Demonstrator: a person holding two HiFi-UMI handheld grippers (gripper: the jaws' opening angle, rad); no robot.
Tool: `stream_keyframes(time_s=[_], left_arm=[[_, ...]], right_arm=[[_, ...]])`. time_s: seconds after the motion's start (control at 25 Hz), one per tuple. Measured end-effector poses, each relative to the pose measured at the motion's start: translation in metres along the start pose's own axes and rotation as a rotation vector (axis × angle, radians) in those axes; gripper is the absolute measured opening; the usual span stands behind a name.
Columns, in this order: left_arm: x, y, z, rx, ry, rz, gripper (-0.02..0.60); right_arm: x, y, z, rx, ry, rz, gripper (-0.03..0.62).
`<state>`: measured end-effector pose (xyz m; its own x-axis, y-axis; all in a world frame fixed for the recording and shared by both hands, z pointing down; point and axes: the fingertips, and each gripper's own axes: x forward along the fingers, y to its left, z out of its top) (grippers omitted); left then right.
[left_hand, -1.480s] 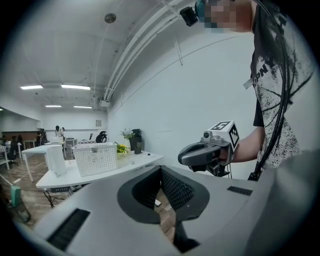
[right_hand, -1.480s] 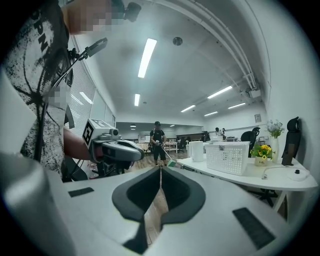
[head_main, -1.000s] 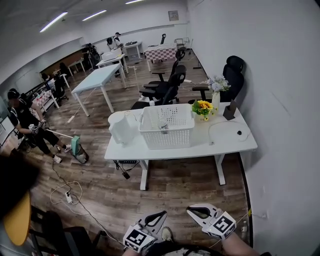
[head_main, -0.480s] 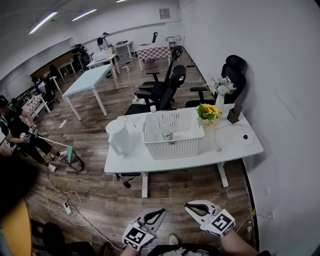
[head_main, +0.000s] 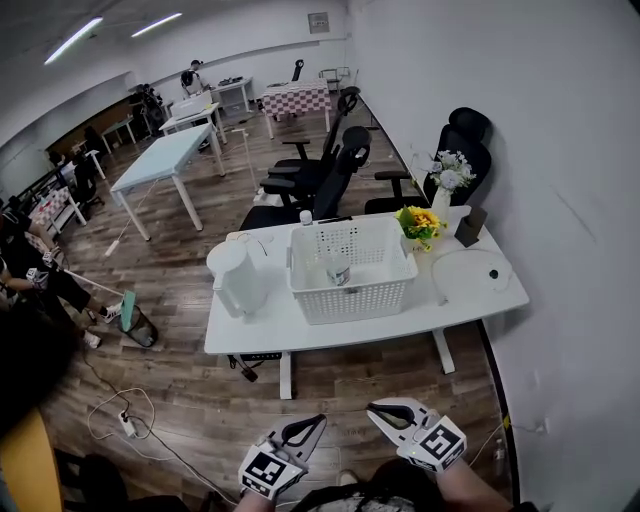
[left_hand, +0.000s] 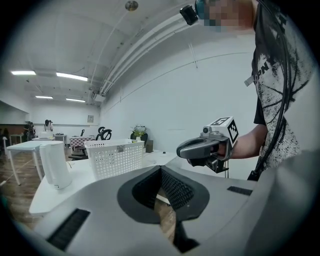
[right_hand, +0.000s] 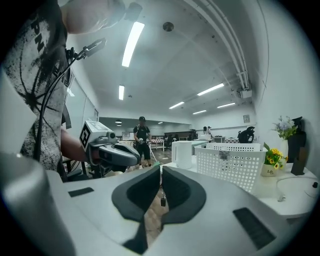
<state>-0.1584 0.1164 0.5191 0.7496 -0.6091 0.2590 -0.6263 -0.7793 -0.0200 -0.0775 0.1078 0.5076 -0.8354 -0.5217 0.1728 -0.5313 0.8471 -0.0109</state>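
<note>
Low in the head view I hold both grippers above the wooden floor, short of a white table (head_main: 470, 300). My left gripper (head_main: 318, 421) is shut and holds nothing. My right gripper (head_main: 374, 406) is shut and empty too. They sit side by side, apart from each other. On the table stand a white perforated basket (head_main: 350, 290) with a small cup (head_main: 338, 270) inside, and a white jug (head_main: 232, 280) to its left. In the left gripper view my jaws (left_hand: 160, 170) meet at the tips, with the basket (left_hand: 114, 157) beyond. The right gripper view shows its jaws (right_hand: 160, 170) closed.
Yellow flowers (head_main: 418, 222), a vase of white flowers (head_main: 445, 180) and a cabled round device (head_main: 495, 278) sit at the table's right end. Black office chairs (head_main: 320, 180) stand behind it. A white wall runs along the right. A person (head_main: 30, 280) works at far left; cables (head_main: 125, 420) lie on the floor.
The table and basket have grown nearer and larger in all views. Both grippers have stayed shut and low. The person at left has slid toward the frame's edge.
</note>
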Motion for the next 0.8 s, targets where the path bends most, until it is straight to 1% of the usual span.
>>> stream_keyframes(time_s=[0.32,0.52,0.64,0.8], left_arm=[[0.018,0.021,0.002,-0.006,-0.012,-0.029,0.011],[0.036,0.039,0.001,-0.023,-0.002,-0.023,0.011],[0.049,0.049,0.004,-0.028,-0.002,-0.02,0.011],[0.076,0.071,0.01,-0.029,0.0,-0.003,0.011]], right_arm=[[0.012,-0.021,0.004,-0.006,0.014,-0.032,0.023],[0.019,-0.043,0.008,-0.003,0.01,-0.04,0.023],[0.028,-0.06,0.008,0.0,0.014,-0.031,0.023],[0.046,-0.089,0.011,-0.004,0.004,0.009,0.023]])
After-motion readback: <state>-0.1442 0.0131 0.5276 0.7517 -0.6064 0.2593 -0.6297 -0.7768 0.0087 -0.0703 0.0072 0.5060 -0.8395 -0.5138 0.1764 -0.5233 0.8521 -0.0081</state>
